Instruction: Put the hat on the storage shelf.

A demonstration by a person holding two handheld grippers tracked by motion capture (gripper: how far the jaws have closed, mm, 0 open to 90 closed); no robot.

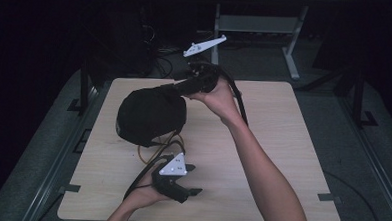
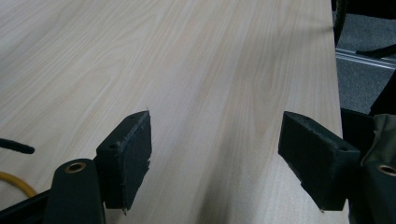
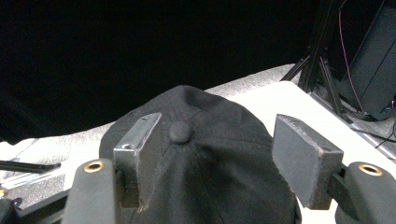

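I am seeing both sets of jaws standing apart: the right gripper [image 3: 217, 163] is straddling the black cap [image 3: 210, 154] without pinching it, and the left gripper [image 2: 219, 158] is hovering empty over the table [image 2: 201, 60]. The cap is sitting at about ten o'clock on the tabletop, over a yellow cable [image 1: 149, 151]. I am judging the cap as placed; withdrawing the right gripper is what remains.
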